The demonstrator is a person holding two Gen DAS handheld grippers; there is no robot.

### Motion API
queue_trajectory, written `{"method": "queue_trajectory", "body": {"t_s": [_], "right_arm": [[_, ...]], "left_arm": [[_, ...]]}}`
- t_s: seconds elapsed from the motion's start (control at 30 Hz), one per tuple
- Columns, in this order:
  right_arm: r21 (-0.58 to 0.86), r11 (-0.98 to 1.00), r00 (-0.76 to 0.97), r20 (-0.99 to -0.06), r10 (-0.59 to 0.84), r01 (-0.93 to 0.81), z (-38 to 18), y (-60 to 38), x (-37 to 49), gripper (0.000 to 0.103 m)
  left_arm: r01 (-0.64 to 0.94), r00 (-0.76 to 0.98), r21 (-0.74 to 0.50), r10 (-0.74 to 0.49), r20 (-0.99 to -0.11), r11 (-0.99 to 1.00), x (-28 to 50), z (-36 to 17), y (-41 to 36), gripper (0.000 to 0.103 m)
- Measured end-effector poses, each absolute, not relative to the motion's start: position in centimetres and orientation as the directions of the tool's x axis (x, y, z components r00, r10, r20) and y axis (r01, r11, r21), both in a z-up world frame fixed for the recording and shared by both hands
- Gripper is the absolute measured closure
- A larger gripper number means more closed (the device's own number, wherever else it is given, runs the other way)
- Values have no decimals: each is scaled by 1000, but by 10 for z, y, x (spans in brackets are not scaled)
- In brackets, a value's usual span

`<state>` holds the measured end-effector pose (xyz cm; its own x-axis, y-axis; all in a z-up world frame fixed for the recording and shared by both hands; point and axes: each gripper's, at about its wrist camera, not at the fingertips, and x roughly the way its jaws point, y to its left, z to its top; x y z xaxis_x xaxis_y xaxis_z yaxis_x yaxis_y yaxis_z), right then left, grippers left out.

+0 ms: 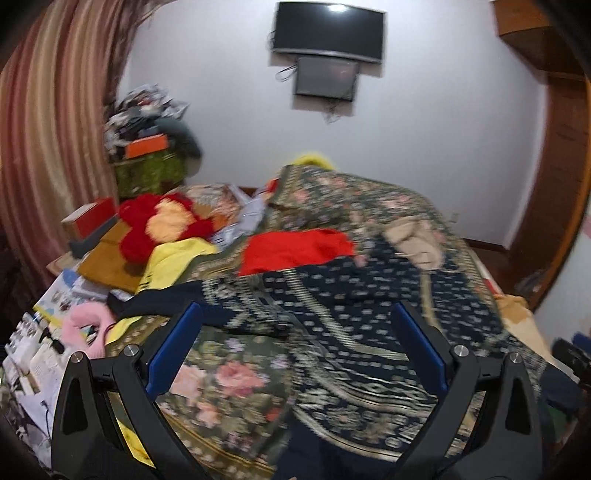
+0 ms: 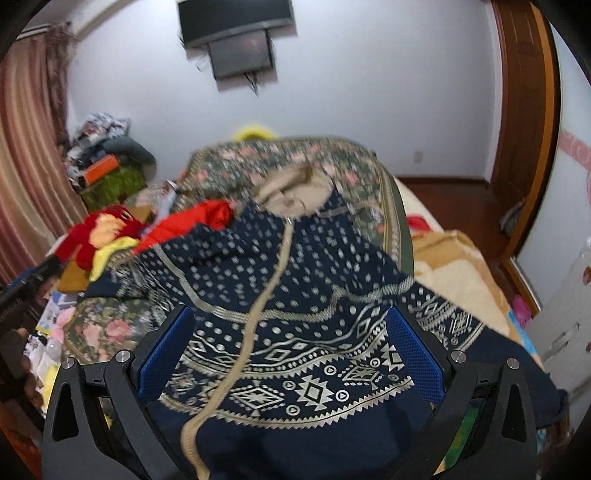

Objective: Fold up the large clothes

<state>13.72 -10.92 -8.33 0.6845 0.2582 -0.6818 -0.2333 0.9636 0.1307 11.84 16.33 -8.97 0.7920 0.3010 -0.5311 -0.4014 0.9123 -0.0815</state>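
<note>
A large navy garment (image 2: 295, 295) with silver dots and geometric bands lies spread on the floral bedspread (image 1: 221, 380). A beige zip line runs down its middle and a beige lining shows at its collar (image 2: 291, 195). In the left wrist view the same garment (image 1: 362, 314) lies ahead and to the right, one sleeve reaching left. My left gripper (image 1: 295, 325) hovers open above the garment's left part. My right gripper (image 2: 291, 328) hovers open over the lower patterned band. Neither holds any cloth.
A red cloth (image 1: 295, 251) lies beyond the garment. A red and yellow plush toy (image 1: 162, 225), yellow cloth, books and boxes crowd the bed's left side. A beige blanket (image 2: 454, 273) lies to the right. A wall screen (image 1: 328, 33) hangs ahead, a curtain (image 1: 48, 147) hangs left.
</note>
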Motion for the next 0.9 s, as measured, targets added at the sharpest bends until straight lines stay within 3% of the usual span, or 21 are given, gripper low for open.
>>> {"method": "queue_trajectory", "body": {"t_s": [0.27, 0.47, 0.63, 0.83, 0.9], "right_arm": [[1, 987, 593, -799, 97, -160, -121, -92, 181, 0], [-81, 983, 586, -810, 30, -164, -132, -78, 202, 0], [-71, 983, 586, -809, 43, -170, -135, -66, 216, 0], [-48, 981, 566, -822, 66, -186, -142, -51, 227, 0], [-47, 981, 557, -828, 66, -186, -146, -47, 230, 0]], "left_arm": [[-587, 650, -40, 440, -620, 809, 139, -140, 249, 0], [-684, 586, -103, 460, -667, 722, 140, -181, 314, 0], [-694, 534, -133, 382, -754, 707, 150, -208, 363, 0], [-615, 614, -416, 77, -786, 670, 161, -239, 414, 0], [-612, 628, -475, 24, -778, 632, 164, -245, 426, 6]]}}
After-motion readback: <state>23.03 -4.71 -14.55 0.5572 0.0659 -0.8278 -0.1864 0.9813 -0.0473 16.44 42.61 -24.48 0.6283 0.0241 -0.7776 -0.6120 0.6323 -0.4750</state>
